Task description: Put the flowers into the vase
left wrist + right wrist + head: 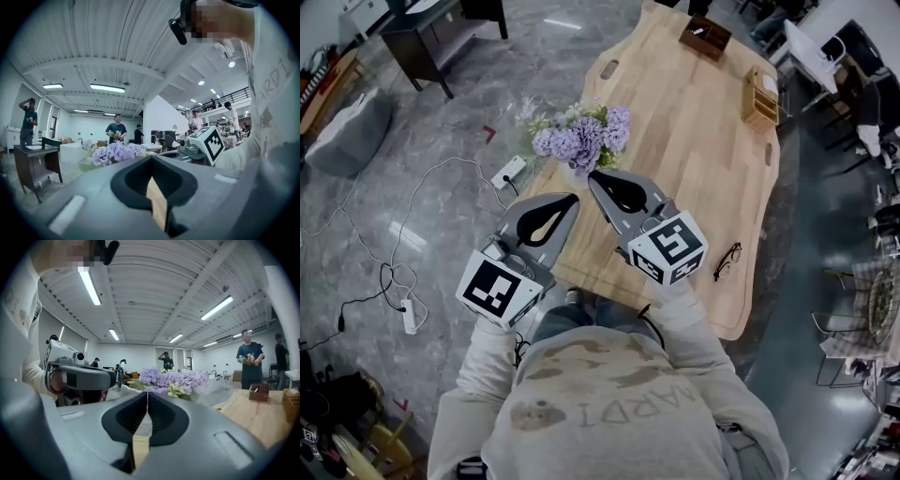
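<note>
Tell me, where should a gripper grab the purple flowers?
Probably the stems, low under the purple flowers, not the soft blooms, which would crush. From above the blooms hide the stems, so come in low from the person's side with the right gripper, nearest them. Its jaws are shut, so open first.

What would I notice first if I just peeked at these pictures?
The fluffy purple flowers at the left edge of the long wooden table catch the eye first. Pointing at them from just in front are the left gripper and the right gripper, both shut with nothing in them. A pair of glasses lies near the table's right edge.
</note>
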The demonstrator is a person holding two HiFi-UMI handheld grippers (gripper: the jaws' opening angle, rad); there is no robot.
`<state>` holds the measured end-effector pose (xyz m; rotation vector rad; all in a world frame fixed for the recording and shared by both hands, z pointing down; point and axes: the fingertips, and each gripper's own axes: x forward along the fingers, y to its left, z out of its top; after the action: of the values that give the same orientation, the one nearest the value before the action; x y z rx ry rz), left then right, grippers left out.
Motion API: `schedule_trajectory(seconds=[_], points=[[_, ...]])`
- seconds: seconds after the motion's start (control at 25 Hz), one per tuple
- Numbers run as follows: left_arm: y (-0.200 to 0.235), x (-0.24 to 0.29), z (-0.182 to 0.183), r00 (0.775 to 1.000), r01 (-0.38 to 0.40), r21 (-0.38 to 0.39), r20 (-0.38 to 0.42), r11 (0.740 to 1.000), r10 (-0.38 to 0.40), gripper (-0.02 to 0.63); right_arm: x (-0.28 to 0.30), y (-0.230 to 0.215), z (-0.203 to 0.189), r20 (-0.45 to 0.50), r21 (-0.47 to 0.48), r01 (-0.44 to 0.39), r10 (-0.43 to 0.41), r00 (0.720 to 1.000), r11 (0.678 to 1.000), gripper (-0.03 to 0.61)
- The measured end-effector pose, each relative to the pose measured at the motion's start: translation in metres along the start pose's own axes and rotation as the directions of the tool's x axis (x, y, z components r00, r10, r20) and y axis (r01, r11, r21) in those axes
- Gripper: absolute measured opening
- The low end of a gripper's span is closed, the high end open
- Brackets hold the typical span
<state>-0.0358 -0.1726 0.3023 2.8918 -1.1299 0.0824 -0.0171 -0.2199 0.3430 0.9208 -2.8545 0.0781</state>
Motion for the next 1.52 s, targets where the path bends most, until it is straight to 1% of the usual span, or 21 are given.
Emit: schedule_trajectory(seconds=[0.08,0.28,0.4,0.64,0.72,0.84,0.88,1.0,1.2,1.52], points=[[-0.001,-0.001,0.001,1.000,0.000,-0.003,0.006,1.000,0.000,0.000,-0.001,0.000,-0.004,-0.005,0.009,0.005,-0.005,1.000,1.000,0.035],[0.000,-0.004,0.003,1.000,-0.010,-0.015,0.015,1.000,0.010,0.000,-0.003,0.001,-0.008,-0.004,0.033,0.005,-0.004,1.000,0.999,0.092],[0.000,-0.003,0.004,1.000,-0.012,-0.015,0.014,1.000,0.012,0.000,-0.004,0.000,-0.008,-0.002,0.035,0.005,-0.005,1.000,0.999,0.097],[0.003,-0.002,0.005,1.000,-0.012,-0.011,0.013,1.000,0.012,0.000,-0.006,0.003,-0.002,0.013,0.028,-0.007,0.006,1.000,1.000,0.086],[0.003,-0.001,0.005,1.000,-0.010,-0.008,0.013,1.000,0.011,0.000,-0.008,0.005,0.002,0.024,0.026,-0.011,0.010,1.000,1.000,0.071],[0.003,0.000,0.005,1.000,-0.009,-0.003,0.014,1.000,0.009,0.000,-0.014,0.010,0.011,0.057,0.023,-0.028,0.027,0.998,0.999,0.028],[0.003,0.000,0.006,1.000,-0.010,-0.003,0.014,1.000,0.010,0.000,-0.016,0.013,0.016,0.072,0.021,-0.038,0.036,0.997,0.999,0.025],[0.006,0.000,0.008,1.000,-0.010,0.000,0.021,1.000,0.010,0.000,-0.020,0.021,0.029,0.112,0.012,-0.064,0.062,0.992,0.998,0.025],[0.010,-0.002,0.012,0.999,-0.007,0.008,0.033,1.000,0.007,0.000,-0.026,0.032,0.048,0.160,0.009,-0.081,0.079,0.984,0.997,0.025],[0.012,-0.001,0.016,0.999,0.011,0.013,0.040,1.000,-0.012,0.000,-0.026,0.042,0.049,0.156,-0.018,-0.077,0.079,0.985,0.997,0.023]])
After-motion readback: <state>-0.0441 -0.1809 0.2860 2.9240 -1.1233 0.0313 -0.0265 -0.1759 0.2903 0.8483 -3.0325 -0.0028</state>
